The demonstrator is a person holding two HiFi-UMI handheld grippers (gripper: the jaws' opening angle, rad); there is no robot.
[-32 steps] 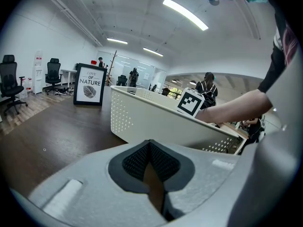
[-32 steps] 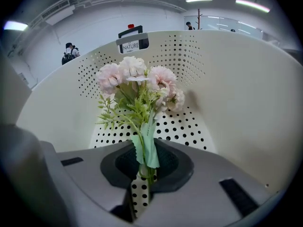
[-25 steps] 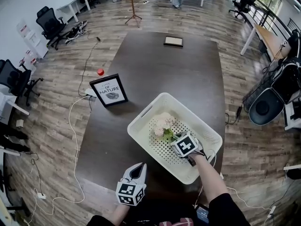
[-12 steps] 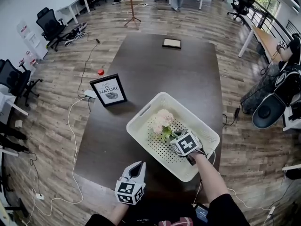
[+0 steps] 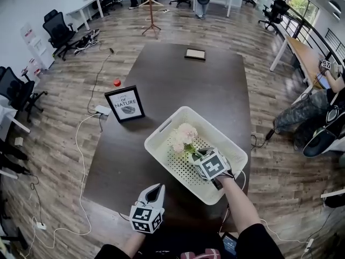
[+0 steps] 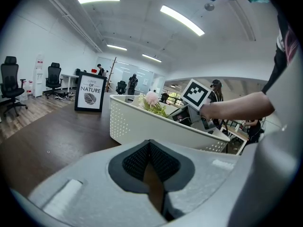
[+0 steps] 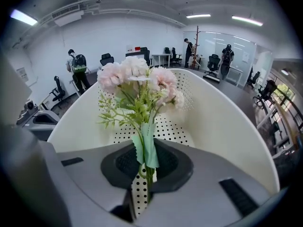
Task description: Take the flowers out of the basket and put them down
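Observation:
A bunch of pale pink flowers [image 5: 184,136] [image 7: 137,77] with green stems rises over the white perforated basket [image 5: 161,139] [image 7: 227,122] [image 6: 137,122]. My right gripper [image 5: 200,156] [image 7: 147,167] is shut on the stems, low inside the basket, with the blooms standing up ahead of the jaws. The flowers [image 6: 152,100] also peek over the basket's rim in the left gripper view. My left gripper [image 5: 154,191] [image 6: 150,167] is shut and holds nothing; it hovers near the table's front edge, left of the basket.
The dark table [image 5: 178,85] carries a framed "Nature" sign [image 5: 125,103] [image 6: 91,92] to the basket's left and a small framed object [image 5: 195,54] at the far end. Office chairs, cables and desks ring the table on the wooden floor.
My right gripper has lifted the flowers a little and drawn them upright; the blooms now stand higher above the basket floor. The left gripper has barely moved.

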